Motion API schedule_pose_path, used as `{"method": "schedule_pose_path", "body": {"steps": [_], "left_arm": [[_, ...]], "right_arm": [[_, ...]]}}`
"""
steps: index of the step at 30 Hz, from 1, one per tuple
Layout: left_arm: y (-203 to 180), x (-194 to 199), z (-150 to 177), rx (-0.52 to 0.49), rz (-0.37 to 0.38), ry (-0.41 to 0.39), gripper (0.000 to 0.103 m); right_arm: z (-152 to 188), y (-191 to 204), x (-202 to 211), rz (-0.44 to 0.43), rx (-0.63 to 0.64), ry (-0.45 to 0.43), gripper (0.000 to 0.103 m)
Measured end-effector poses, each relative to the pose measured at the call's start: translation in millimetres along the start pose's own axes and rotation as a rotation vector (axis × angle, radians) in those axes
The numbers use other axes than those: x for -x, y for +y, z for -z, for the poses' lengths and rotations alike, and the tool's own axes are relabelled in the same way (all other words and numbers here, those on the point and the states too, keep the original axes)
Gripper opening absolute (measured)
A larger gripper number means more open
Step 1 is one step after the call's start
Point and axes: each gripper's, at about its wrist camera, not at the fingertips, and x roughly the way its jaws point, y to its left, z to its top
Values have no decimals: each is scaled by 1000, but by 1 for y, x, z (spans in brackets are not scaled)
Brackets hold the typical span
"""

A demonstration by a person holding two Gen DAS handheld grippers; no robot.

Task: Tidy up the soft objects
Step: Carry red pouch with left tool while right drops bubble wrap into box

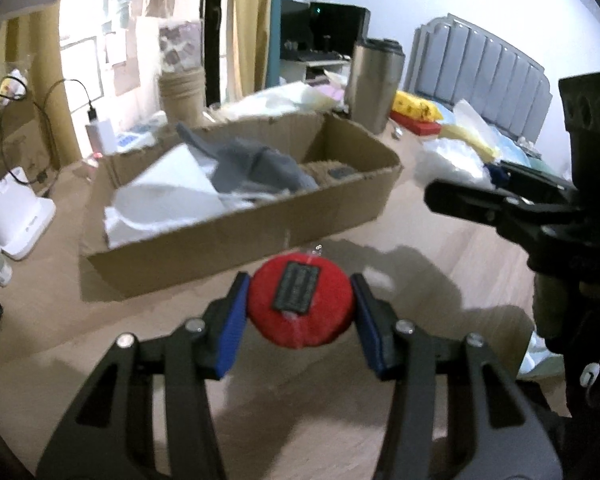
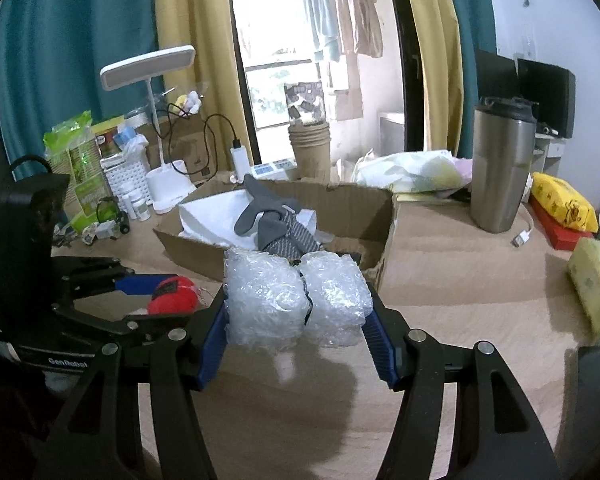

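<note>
My left gripper (image 1: pixel 300 304) is shut on a round red plush cushion (image 1: pixel 300 300) with a dark label, held just above the tabletop in front of the cardboard box (image 1: pixel 260 232). In the right wrist view that red cushion (image 2: pixel 176 294) shows at the left between the left gripper's blue pads (image 2: pixel 140 284). My right gripper (image 2: pixel 298 308) is shut on a wad of bubble wrap (image 2: pixel 296 296), just before the box's near wall (image 2: pixel 384 240). Inside the box lie white paper (image 1: pixel 168 196), grey cloth (image 1: pixel 260 168) and a brown plush item (image 1: pixel 324 172).
A steel tumbler (image 2: pixel 500 168) stands right of the box. Yellow and red packets (image 2: pixel 560 208) and plastic bags (image 1: pixel 452 160) crowd the table's right side. A white lamp (image 2: pixel 156 76), bottles and a charger (image 2: pixel 240 156) sit at the left back. Bare tabletop (image 2: pixel 460 320) lies in front.
</note>
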Motion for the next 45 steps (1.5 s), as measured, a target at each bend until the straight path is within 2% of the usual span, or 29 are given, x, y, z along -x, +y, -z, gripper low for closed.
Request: {"method": "schedule_pose_path", "body": {"steps": [5, 12, 18, 22, 25, 30, 41, 45], "left_arm": [[9, 14, -7, 15, -17, -57, 51], [14, 44, -21, 7, -25, -212, 51], [26, 55, -35, 29, -42, -295, 51], [37, 53, -42, 52, -53, -317, 51], [42, 50, -43, 61, -106, -338, 51], [53, 43, -45, 83, -133, -335, 51], [72, 29, -49, 116, -135, -333, 51], [76, 24, -48, 125, -98, -327, 51]], "right_arm": [[-12, -5, 2, 17, 15, -22, 64], [-27, -6, 0, 26, 35, -50, 64], [-38, -6, -7, 30, 41, -64, 64], [-45, -6, -13, 37, 46, -69, 64], [-50, -6, -19, 50, 63, -64, 64], [-57, -7, -28, 57, 75, -60, 64], [-65, -10, -52, 80, 75, -32, 64], [-69, -14, -65, 88, 66, -15, 64]]}}
